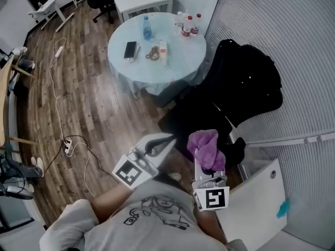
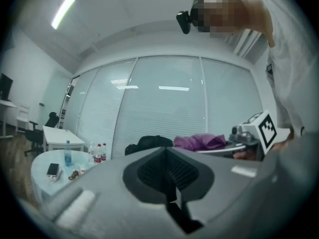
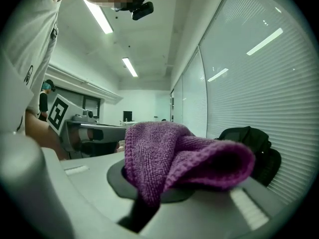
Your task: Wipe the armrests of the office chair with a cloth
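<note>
right gripper (image 1: 207,166) clamped on purple cloth (image 1: 203,144), at near edge of office chair (image 1: 235,95) | left gripper (image 1: 167,139) jaws together, empty, left of chair | chair straight ahead, right gripper nearer; armrests indistinct

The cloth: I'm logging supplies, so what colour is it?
Purple; the cloth shows best in the right gripper view.
</note>
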Tool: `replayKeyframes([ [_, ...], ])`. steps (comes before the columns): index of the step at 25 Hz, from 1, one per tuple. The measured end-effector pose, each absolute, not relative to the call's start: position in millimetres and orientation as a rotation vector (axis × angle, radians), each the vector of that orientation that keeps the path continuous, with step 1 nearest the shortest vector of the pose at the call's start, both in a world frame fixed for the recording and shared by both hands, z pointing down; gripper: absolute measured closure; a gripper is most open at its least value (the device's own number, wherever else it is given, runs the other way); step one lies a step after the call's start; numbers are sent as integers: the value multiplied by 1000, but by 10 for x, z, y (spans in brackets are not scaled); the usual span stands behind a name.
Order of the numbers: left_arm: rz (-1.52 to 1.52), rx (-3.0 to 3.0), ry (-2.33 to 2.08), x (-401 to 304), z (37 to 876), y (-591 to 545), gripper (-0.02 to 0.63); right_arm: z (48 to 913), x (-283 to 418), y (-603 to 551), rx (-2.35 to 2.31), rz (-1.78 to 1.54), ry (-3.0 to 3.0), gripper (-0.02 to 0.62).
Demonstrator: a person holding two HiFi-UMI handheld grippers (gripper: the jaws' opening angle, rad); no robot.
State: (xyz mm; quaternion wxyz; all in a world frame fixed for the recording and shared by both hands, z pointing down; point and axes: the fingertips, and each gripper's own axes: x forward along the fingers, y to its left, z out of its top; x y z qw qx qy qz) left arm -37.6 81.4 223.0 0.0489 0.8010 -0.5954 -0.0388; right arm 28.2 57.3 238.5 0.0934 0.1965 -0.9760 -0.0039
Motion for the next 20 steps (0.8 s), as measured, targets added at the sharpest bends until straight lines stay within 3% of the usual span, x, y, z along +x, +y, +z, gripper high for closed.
replayKeyframes([
  [20,-124,2329,-1952,-2218,2318,1245,604,2367,-1599,916,388,-108,-2900,563],
])
